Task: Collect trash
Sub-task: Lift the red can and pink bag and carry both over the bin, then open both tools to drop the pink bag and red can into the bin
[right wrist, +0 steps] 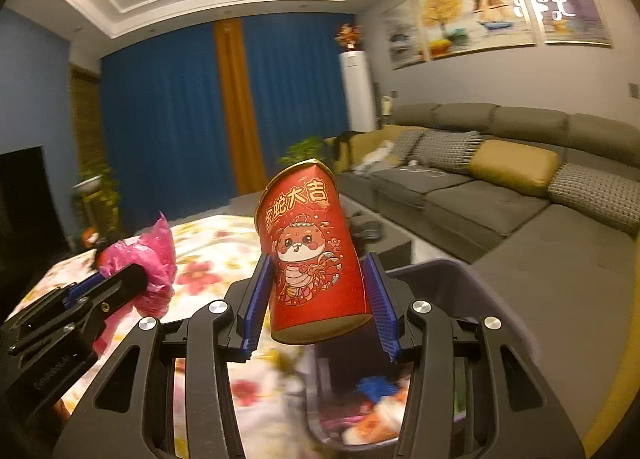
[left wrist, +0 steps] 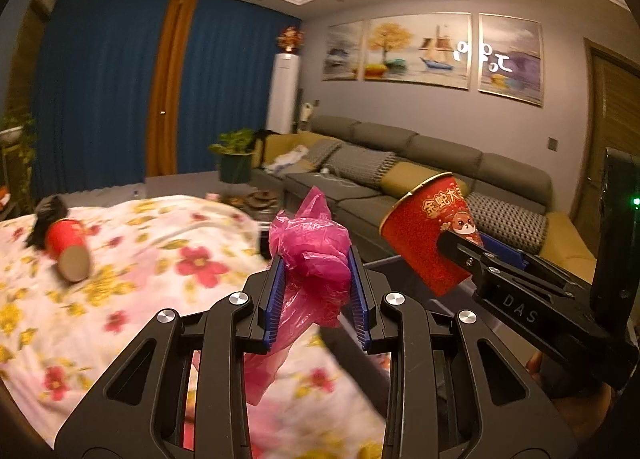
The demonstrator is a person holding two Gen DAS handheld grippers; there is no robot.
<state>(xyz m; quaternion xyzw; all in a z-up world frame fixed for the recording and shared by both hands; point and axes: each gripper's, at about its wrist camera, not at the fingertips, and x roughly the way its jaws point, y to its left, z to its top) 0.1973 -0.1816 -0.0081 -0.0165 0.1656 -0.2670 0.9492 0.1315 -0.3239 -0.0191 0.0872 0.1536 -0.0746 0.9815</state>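
My left gripper (left wrist: 318,259) is shut on a crumpled pink plastic bag (left wrist: 310,255), held above the floral tablecloth (left wrist: 132,291). My right gripper (right wrist: 318,267) is shut on a red paper cup (right wrist: 312,255) with a cartoon print, upright and slightly tilted, above the rim of a dark trash bin (right wrist: 460,271). The cup (left wrist: 428,235) and right gripper (left wrist: 466,245) also show in the left wrist view; the pink bag (right wrist: 152,259) and left gripper (right wrist: 140,279) show at the left of the right wrist view. A second red cup (left wrist: 68,249) lies on its side on the cloth.
The bin holds colourful trash (right wrist: 376,415). A black object (left wrist: 48,219) lies behind the fallen cup. A grey sofa (right wrist: 520,195) with cushions runs along the right wall. A potted plant (left wrist: 236,159) and blue curtains (left wrist: 96,87) stand beyond the table.
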